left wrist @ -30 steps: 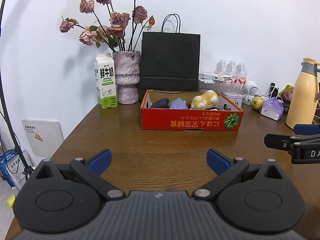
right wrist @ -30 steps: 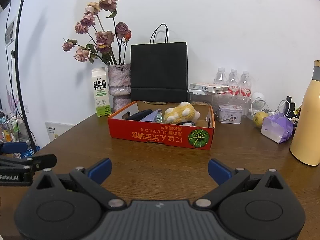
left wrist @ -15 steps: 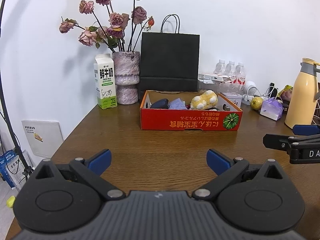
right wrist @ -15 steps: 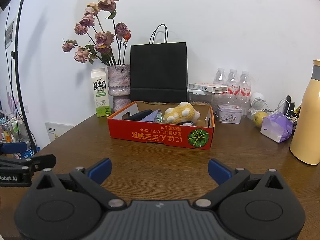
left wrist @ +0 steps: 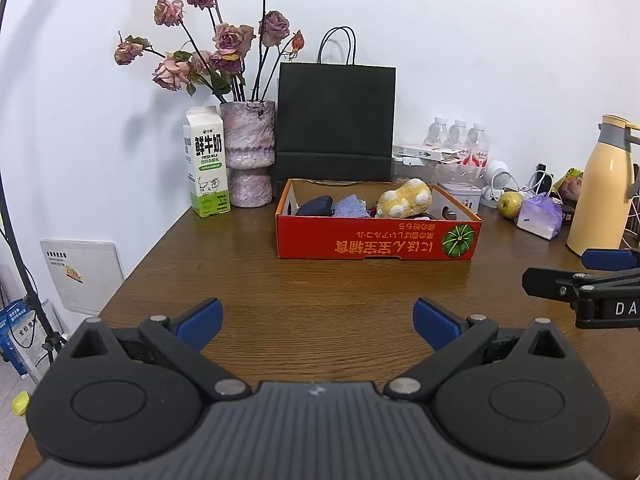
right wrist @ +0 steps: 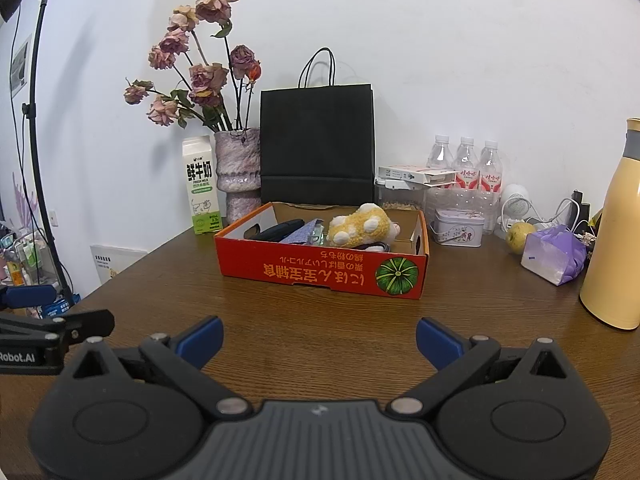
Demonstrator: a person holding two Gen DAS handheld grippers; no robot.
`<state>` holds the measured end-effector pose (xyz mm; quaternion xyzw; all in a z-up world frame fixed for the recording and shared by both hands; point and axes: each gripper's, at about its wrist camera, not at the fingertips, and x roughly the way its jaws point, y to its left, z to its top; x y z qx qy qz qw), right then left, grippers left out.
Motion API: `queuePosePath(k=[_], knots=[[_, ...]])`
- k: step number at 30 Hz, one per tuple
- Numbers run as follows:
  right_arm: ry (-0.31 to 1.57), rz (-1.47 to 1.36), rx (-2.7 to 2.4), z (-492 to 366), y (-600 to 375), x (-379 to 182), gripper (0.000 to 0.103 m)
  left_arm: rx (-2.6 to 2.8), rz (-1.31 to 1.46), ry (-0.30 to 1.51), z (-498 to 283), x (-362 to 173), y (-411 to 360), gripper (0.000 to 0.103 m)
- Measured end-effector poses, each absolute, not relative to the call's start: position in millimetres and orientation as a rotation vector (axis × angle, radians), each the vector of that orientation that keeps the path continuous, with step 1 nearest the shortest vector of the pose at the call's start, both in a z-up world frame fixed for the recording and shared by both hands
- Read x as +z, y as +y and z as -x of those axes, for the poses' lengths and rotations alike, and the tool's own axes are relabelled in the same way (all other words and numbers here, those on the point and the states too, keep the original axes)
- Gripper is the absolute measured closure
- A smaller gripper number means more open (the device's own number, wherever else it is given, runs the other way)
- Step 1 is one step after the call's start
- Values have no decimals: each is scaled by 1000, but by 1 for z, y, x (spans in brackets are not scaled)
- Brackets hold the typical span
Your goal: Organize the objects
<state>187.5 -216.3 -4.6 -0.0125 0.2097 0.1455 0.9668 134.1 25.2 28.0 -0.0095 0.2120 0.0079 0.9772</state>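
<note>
Both tongs hang released over the near part of the wooden bench (left wrist: 320, 280): the left tongs (left wrist: 318, 316) and the right tongs (right wrist: 319, 338) each show blue pads spread wide with nothing between them, and both face the red cardboard box (left wrist: 376, 240), likely so either can reach in.

The box sits toward the back middle of the bench, apart from both tongs. Inside lie a yellow plush toy (left wrist: 404, 200) toward its right half, a purple cloth item (left wrist: 350, 206) beside the toy, and a dark pouch-like object (left wrist: 316, 206) at the left end; what lies under them cannot be told.

Behind the box stands a black paper bag (left wrist: 336, 120). Left of the box are a stone-look vase of dried roses (left wrist: 248, 156) and a milk carton (left wrist: 206, 160). Right of the box are a small tin (right wrist: 458, 228), water bottles (right wrist: 466, 164), a pear (right wrist: 520, 238), a purple bag (right wrist: 556, 254) and a yellow thermos (right wrist: 616, 232), seemingly pushed back to leave working room in front.
</note>
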Motion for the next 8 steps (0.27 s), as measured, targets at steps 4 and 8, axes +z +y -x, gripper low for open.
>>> queuePosePath(k=[4, 8], knots=[[424, 25, 294, -187, -216, -5, 0, 10, 18, 436, -135, 28, 24, 0], [425, 25, 295, -187, -217, -4, 0, 14, 14, 438, -134, 28, 23, 0]])
